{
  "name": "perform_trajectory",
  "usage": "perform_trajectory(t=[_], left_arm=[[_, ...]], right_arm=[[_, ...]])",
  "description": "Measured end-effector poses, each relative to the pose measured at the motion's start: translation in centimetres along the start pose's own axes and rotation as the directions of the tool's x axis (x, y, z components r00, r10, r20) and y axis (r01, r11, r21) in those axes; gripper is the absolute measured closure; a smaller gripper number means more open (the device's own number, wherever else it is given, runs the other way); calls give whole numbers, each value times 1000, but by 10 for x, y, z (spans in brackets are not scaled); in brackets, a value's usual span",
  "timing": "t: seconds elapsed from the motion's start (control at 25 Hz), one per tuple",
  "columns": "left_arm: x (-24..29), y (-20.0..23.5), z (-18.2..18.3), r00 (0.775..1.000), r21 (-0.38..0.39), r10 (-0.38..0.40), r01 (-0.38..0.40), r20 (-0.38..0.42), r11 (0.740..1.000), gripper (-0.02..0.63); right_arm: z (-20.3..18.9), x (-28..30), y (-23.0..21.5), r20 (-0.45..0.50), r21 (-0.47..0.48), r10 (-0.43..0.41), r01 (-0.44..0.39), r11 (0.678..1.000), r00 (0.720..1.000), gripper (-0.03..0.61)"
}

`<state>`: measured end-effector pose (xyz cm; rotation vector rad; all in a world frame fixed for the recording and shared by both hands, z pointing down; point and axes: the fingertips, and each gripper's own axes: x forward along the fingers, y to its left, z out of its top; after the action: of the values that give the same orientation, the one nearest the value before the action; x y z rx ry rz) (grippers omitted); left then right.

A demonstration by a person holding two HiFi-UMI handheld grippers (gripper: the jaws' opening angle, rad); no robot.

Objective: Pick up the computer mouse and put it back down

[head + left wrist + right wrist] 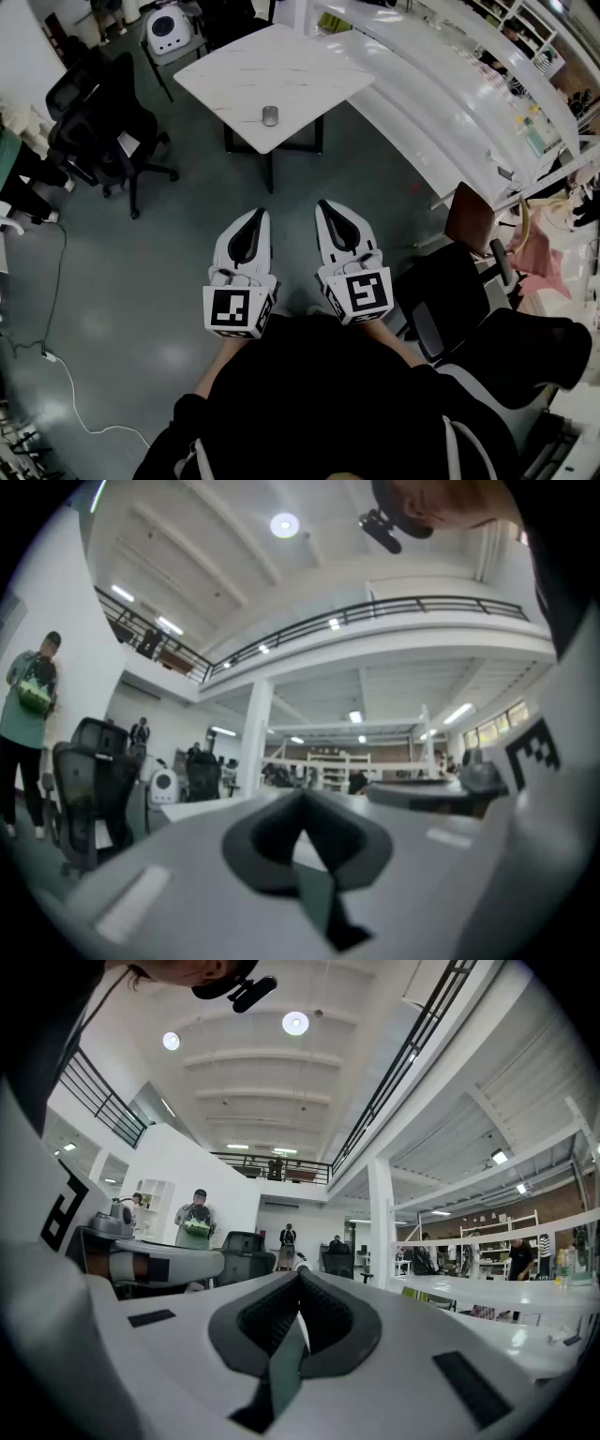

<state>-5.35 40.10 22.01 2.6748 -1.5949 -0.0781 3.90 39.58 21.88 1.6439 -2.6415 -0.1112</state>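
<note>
Task not begun yet, by my judgement. The white table stands at 12 o'clock in head view, well apart from the rig, w/ bare floor between. Left tongs & right tongs hang near 6 o'clock, side by side, level, each pair pressed together w/ nothing between. Computer mouse lies on the table's near part, at 12, untouched. All left to do: approach, spread one pair, pinch mouse, lift, set down, release.
</note>
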Motion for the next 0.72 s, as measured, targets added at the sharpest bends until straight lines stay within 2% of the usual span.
perform_trajectory(t=[0.32, 0.68, 0.72], left_arm=[[-11, 12, -7, 1000, -9, -21, 20, -4, 1000, 607], [13, 23, -33, 996, -24, -35, 34, -83, 999, 603], [18, 24, -35, 996, -28, -37, 35, -87, 999, 586]], right_arm=[[-1, -1, 17, 15, 3, -24, 24, 1000, 1000, 557], [-8, 16, 8, 21, -2, -37, 37, 999, 999, 557], [-9, 20, 5, 23, -1, -35, 35, 999, 999, 557]])
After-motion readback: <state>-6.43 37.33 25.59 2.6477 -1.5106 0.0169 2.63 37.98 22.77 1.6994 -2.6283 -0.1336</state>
